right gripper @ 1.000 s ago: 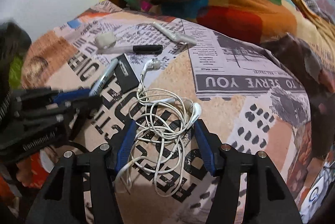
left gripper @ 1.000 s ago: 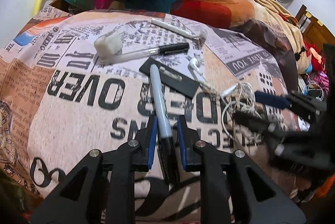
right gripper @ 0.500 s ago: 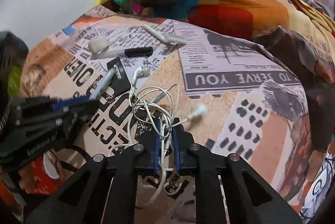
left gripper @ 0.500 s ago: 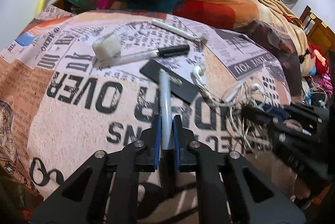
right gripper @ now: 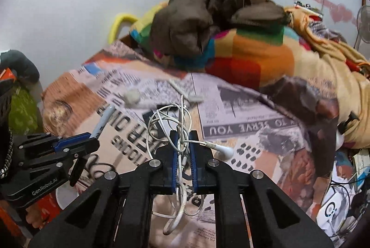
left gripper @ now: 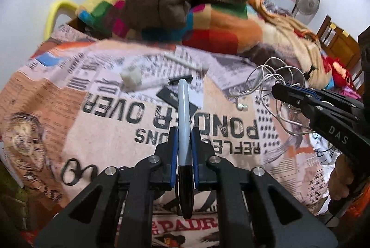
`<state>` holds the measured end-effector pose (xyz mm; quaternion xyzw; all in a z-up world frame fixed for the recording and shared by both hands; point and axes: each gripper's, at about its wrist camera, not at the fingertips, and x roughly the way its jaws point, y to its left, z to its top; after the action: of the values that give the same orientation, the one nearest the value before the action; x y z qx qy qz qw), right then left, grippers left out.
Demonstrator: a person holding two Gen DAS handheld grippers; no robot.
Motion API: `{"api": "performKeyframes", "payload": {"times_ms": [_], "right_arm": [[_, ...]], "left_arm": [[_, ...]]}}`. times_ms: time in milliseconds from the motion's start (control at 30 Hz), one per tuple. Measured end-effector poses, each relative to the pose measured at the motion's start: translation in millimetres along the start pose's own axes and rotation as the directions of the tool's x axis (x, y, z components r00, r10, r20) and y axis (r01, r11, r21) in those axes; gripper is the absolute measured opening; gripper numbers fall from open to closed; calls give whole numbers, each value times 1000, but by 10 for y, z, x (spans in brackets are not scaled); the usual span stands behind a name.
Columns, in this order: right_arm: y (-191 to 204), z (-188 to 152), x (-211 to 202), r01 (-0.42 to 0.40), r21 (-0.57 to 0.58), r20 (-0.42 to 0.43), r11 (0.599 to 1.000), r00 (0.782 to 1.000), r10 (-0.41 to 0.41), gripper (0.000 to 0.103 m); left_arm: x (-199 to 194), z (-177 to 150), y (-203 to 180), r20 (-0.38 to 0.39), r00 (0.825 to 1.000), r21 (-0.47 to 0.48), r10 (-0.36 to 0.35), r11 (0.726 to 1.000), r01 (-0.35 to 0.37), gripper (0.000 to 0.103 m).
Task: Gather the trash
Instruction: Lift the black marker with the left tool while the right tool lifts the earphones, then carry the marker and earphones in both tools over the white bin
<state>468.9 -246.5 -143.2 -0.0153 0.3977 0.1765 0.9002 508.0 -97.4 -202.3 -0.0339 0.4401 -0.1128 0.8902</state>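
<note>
My left gripper (left gripper: pixel 184 135) is shut on a pale blue pen (left gripper: pixel 183 113) with a black cap and holds it above the newspaper-print bedspread (left gripper: pixel 111 127). My right gripper (right gripper: pixel 183 139) is shut on a tangle of white earphones (right gripper: pixel 172 117) lifted off the bed; it also shows in the left wrist view (left gripper: pixel 277 88) with the earphones (left gripper: pixel 266 83). On the bed lie a white crumpled wad (left gripper: pixel 131 76), a clear pen with a black cap (left gripper: pixel 161 83), a black flat card (left gripper: pixel 170 97) and a white stick (left gripper: pixel 185 60).
A brown jacket (left gripper: pixel 166 0) lies on a multicoloured blanket (left gripper: pixel 219 28) at the back of the bed. A fan (left gripper: pixel 307 1) and wooden chair (left gripper: pixel 335 39) stand at the right. Cables and clutter (right gripper: pixel 342 197) lie on the floor at the right.
Both grippers have risen off the bed. The left carries the blue pen up with it, the right carries the earphones up. The items left on the bed look farther away.
</note>
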Motion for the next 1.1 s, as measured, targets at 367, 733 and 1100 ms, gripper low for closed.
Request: {"api": "performKeyframes", "payload": {"times_ms": [367, 733, 1100], "right_arm": [[553, 190, -567, -39, -63, 90, 997, 995, 44, 9], [1337, 176, -807, -133, -138, 110, 981, 983, 149, 9], [2329, -29, -697, -258, -233, 35, 938, 961, 273, 9]], "left_arm": [[-940, -67, 283, 128, 991, -48, 36, 998, -30, 10], [-1734, -475, 929, 194, 974, -138, 113, 987, -87, 10], [-2401, -1170, 1686, 207, 952, -235, 223, 956, -173, 10]]}}
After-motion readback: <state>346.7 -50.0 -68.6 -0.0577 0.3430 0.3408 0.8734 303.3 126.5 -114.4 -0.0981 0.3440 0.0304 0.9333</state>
